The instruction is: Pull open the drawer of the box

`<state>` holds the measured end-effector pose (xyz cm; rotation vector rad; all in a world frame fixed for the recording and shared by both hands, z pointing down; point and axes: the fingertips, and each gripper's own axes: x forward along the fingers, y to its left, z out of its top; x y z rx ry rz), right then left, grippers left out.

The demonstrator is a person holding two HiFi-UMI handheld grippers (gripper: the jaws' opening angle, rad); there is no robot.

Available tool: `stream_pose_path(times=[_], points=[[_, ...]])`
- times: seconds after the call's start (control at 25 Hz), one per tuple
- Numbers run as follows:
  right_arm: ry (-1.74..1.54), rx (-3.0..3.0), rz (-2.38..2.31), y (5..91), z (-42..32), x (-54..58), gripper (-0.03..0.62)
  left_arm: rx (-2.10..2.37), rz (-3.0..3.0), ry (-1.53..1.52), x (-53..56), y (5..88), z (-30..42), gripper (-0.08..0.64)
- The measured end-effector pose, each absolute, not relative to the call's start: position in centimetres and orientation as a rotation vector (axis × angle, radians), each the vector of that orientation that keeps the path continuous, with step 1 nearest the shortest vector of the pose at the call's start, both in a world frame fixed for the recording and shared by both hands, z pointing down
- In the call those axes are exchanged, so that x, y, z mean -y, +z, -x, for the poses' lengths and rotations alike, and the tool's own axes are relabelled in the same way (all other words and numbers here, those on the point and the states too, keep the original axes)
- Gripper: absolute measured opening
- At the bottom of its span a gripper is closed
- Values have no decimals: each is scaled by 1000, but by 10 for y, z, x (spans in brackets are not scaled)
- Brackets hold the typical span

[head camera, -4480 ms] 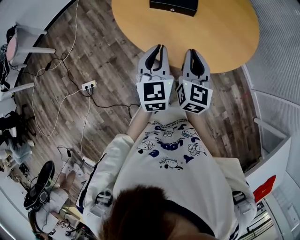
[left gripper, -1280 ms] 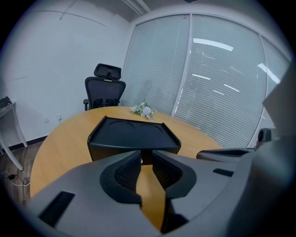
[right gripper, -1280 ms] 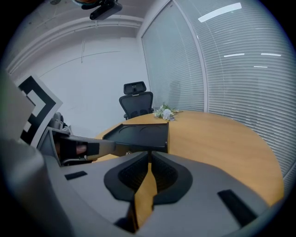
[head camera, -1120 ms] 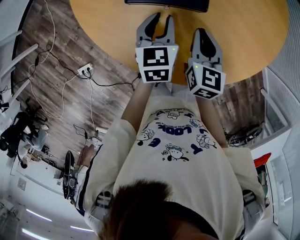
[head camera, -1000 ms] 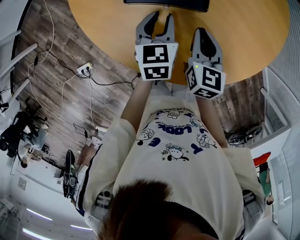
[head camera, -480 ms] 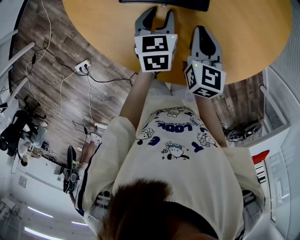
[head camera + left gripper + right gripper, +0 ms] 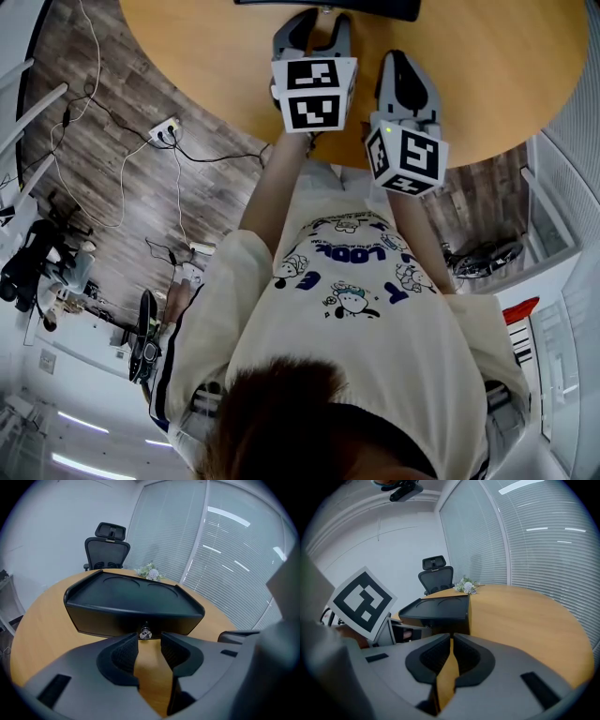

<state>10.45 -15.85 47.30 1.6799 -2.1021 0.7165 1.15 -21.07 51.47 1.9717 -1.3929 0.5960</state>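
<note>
There was one black box (image 7: 133,606), with one small knob (image 7: 145,633) on its front and two round hollows (image 7: 121,580) in its top. One round wooden bench (image 7: 487,75) was there. Two tools showed: the left tool (image 7: 319,21) and the right tool (image 7: 401,66). One office chair (image 7: 107,550), one sprig of flowers (image 7: 150,573) and one power strip (image 7: 162,130) were counted.

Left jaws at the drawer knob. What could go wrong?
1. The left gripper has just been opening its jaws; the small shiny knob sits ahead of the tips, not between them. Closing early would probably miss or slip off it.
2. The right gripper, shut, hangs clear of the black box, so pulling might drag the box across the table.
</note>
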Motion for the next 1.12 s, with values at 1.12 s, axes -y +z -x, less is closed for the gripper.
stream_pose_path(times=[1.12], points=[[720, 2096, -1705, 470, -109, 151, 40, 1461, -1975, 613, 212, 517, -7, 80]])
